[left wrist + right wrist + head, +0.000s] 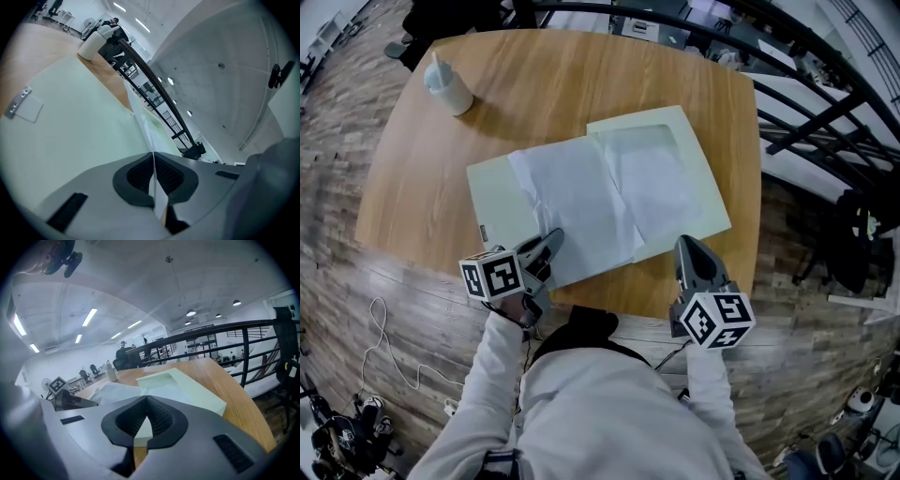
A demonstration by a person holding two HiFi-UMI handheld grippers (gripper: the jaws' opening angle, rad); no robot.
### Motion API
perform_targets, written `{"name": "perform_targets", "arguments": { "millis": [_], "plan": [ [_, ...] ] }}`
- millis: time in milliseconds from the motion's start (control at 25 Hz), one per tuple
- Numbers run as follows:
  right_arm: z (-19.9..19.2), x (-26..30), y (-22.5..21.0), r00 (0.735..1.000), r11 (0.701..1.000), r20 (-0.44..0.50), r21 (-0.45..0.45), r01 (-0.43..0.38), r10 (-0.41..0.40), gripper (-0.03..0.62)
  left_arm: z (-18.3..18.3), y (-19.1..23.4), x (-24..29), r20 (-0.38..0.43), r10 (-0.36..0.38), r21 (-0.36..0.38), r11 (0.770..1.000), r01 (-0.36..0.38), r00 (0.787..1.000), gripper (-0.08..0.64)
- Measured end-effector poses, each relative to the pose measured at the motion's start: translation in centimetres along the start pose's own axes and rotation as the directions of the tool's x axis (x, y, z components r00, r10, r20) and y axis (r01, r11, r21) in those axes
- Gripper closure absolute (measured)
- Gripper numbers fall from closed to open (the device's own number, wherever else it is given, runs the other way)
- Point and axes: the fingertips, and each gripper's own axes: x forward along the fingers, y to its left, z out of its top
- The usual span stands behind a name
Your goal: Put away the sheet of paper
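A creased white sheet of paper [581, 202] lies across a pale green folder case [495, 192] that is spread open on the round wooden table [544, 84]. My left gripper [553, 236] is at the sheet's near left edge and shut on it. In the left gripper view the thin paper edge [142, 123] runs straight into the closed jaws of that gripper [153, 157]. My right gripper [686, 242] hovers by the case's near right corner, shut with nothing in it. Beyond the right gripper [146, 401] lie the case's recessed half [183, 385] and the paper [112, 392].
A white cup [448, 86] stands at the table's far left. Black railings [806, 103] run along the right side. The table's front edge [609, 314] is just under both grippers. A white cable [389, 347] lies on the wooden floor at the left.
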Motion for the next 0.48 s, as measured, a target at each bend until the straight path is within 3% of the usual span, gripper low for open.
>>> {"name": "perform_targets", "arguments": {
  "millis": [320,480],
  "plan": [
    [-0.3,0.2,0.3,1.0,1.0,-0.008,-0.004,-0.005,0.005,0.566,0.7,-1.6,0.6,0.062,-0.124,-0.03,0.992,0.126,0.99,0.543],
    [-0.4,0.1,-0.1,1.0,1.0,-0.011,-0.002,-0.003,0.003,0.566,0.2,-2.5,1.6,0.077,-0.179,-0.083,0.979,0.186,0.981,0.543]
  ]
}}
